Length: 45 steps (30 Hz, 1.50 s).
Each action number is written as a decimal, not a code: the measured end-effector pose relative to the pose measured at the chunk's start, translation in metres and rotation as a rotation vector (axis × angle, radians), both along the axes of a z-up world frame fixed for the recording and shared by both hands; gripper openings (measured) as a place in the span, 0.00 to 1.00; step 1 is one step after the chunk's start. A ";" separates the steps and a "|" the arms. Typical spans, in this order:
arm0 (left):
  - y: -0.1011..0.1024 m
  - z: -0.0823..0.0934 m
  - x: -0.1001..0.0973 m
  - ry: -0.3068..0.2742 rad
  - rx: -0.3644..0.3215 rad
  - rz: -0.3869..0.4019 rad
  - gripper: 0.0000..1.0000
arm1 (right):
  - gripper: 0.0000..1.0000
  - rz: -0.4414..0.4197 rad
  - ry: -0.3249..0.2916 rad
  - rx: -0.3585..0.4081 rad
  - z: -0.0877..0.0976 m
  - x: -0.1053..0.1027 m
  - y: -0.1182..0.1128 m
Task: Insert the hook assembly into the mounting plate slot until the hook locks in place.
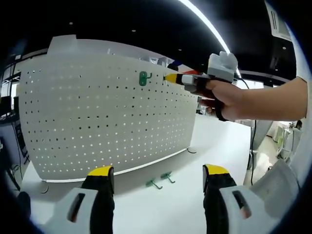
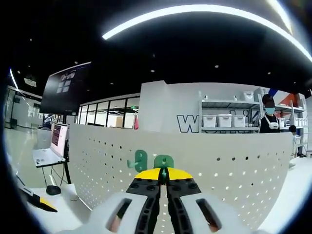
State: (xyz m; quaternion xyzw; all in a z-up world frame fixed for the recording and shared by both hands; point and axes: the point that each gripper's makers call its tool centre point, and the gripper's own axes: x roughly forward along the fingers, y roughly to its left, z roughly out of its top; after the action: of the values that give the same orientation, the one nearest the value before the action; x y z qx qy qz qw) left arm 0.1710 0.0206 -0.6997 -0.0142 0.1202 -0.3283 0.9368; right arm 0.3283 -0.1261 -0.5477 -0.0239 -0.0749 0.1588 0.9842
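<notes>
Two green hooks [image 1: 161,180] lie on the white table [image 1: 219,141] in front of the pegboard [image 1: 107,107], between my left claw's [image 1: 159,176] wide-spread, empty jaws. One green hook [image 1: 145,78] already hangs high on the board. My right claw [image 2: 164,175], gripped by my hand [image 1: 229,97], has its jaws pinched tight on another green hook [image 2: 164,161], pressed against the board just beside the mounted one.

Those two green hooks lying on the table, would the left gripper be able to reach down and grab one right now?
Probably yes. The left gripper is open and holds nothing, and the two loose green hooks lie on the bare white table in front of the pegboard, with nothing between them and the jaws.
</notes>
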 end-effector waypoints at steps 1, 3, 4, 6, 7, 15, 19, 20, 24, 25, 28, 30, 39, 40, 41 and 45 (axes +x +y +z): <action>0.001 0.000 0.000 0.000 -0.001 0.001 0.76 | 0.01 -0.003 -0.001 -0.001 0.001 0.002 -0.001; 0.001 0.000 0.000 0.001 -0.002 0.002 0.76 | 0.01 -0.012 -0.009 -0.008 0.002 0.004 -0.002; 0.001 0.000 0.000 0.002 -0.002 0.002 0.76 | 0.01 -0.012 -0.009 -0.002 0.004 0.006 -0.003; 0.002 -0.001 0.000 0.004 -0.001 0.004 0.76 | 0.01 -0.020 -0.012 -0.013 0.004 0.008 -0.004; 0.003 -0.001 0.000 0.005 -0.002 0.005 0.76 | 0.01 -0.019 -0.010 -0.011 0.004 0.010 -0.004; 0.006 -0.003 0.000 0.008 0.008 0.016 0.76 | 0.01 -0.026 -0.009 -0.013 0.003 0.017 -0.005; 0.007 -0.003 0.000 0.010 0.008 0.020 0.76 | 0.01 -0.022 -0.014 -0.019 0.004 0.018 -0.002; 0.007 -0.003 0.000 0.011 0.008 0.020 0.76 | 0.01 -0.022 -0.017 -0.020 0.005 0.019 -0.002; 0.008 -0.004 0.001 0.017 0.010 0.020 0.76 | 0.01 -0.018 -0.022 -0.018 0.006 0.021 0.000; 0.008 -0.004 0.001 0.018 0.012 0.020 0.76 | 0.01 -0.015 -0.021 -0.018 0.006 0.021 0.000; 0.008 -0.004 0.001 0.019 0.012 0.022 0.76 | 0.01 -0.014 -0.020 -0.018 0.005 0.023 0.002; 0.008 -0.004 0.001 0.019 0.013 0.022 0.76 | 0.01 -0.014 -0.022 -0.021 0.005 0.023 0.002; 0.014 -0.008 0.005 0.027 0.019 0.031 0.76 | 0.01 -0.020 -0.015 -0.016 0.003 0.026 0.002; 0.013 -0.008 0.005 0.026 0.020 0.029 0.76 | 0.01 -0.023 -0.013 -0.017 0.002 0.026 0.001; 0.013 -0.008 0.005 0.026 0.021 0.028 0.76 | 0.01 -0.027 -0.012 -0.020 0.002 0.027 0.000; 0.013 -0.008 0.005 0.027 0.023 0.027 0.76 | 0.01 -0.027 -0.005 -0.014 -0.001 0.029 0.000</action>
State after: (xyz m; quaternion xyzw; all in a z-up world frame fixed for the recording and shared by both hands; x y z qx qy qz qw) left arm 0.1760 0.0333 -0.7075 -0.0095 0.1364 -0.3140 0.9395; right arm 0.3570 -0.1257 -0.5486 -0.0324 -0.0760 0.1458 0.9859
